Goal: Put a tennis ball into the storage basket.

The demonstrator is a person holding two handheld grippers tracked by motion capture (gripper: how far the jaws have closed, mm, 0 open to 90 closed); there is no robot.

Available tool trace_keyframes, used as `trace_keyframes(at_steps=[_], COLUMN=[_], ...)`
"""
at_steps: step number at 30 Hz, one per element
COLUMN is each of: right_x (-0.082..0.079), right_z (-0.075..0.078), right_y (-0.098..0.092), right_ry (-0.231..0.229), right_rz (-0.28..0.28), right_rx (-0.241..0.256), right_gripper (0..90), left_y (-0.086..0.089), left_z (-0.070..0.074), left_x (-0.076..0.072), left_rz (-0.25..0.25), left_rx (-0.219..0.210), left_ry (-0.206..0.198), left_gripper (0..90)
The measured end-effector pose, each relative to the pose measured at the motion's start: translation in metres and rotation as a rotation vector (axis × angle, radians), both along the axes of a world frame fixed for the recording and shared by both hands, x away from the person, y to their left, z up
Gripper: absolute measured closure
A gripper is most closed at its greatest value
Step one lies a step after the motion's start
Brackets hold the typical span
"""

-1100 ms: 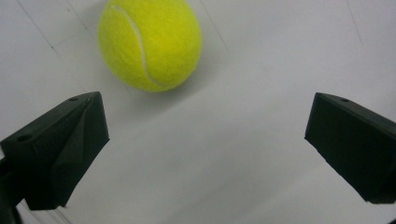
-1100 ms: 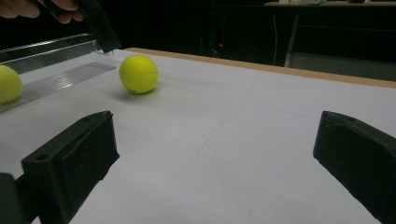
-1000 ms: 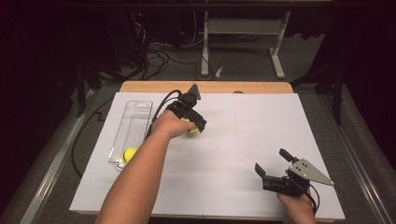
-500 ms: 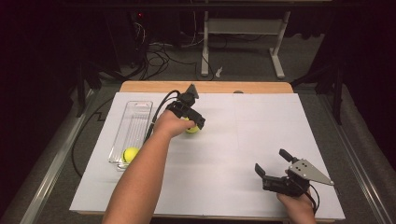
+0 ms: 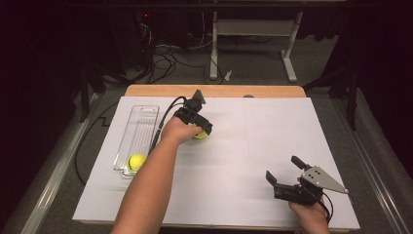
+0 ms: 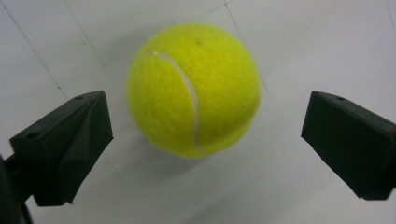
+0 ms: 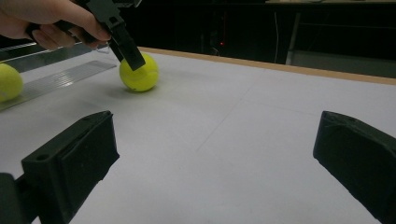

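Left gripper (image 5: 202, 127) is over a ball (image 5: 199, 133) on the white sheet (image 5: 253, 146), mid-table toward the far edge. In the left gripper view the jaws are spread wide, one on each side of the ball (image 6: 193, 89), clear gaps on both sides, not touching it; the ball sits on the sheet. Second ball (image 5: 137, 161) lies in the near end of the clear tray (image 5: 141, 122) at the sheet's left side. Right gripper (image 5: 287, 176) is at the near right of the sheet, well apart from both balls, jaws wide with nothing between them. The right gripper view looks across the sheet to the left gripper (image 7: 119, 35) above its ball (image 7: 138, 72), with the tray ball (image 7: 9, 82) at the left edge.
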State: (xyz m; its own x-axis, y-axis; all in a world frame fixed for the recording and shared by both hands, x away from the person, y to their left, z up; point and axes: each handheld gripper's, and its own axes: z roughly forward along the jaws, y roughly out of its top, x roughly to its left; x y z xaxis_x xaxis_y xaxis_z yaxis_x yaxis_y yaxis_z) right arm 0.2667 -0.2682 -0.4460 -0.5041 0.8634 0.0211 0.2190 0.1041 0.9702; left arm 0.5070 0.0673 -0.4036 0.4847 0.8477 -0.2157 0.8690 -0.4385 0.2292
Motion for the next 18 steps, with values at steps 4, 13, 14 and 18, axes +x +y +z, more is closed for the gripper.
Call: trace_keyframes(at_steps=[4, 13, 14, 18], right_x=[0.0003, 0.0001, 0.0001, 0.0001], right_z=[-0.0005, -0.0005, -0.0004, -0.0003], right_y=[-0.0001, 0.0002, 0.0003, 0.0003], right_ry=[0.003, 0.002, 0.001, 0.001], right_rz=[0.001, 0.003, 0.005, 0.005], right_rx=[-0.001, -0.003, -0.003, -0.003], right_gripper=[0.4, 0.4, 0.4, 0.4], left_y=[0.0011, 0.002, 0.0017, -0.0004], left_z=[-0.0023, -0.0071, -0.0075, -0.0085], left_x=[0.002, 0.0032, 0.0031, 0.0026], left_rz=[0.015, 0.015, 0.015, 0.008], left_rx=[-0.005, -0.017, -0.016, -0.002], left_ry=[-0.006, 0.006, 0.007, 0.006], left_gripper=[6.3, 14.9, 15.4, 19.2])
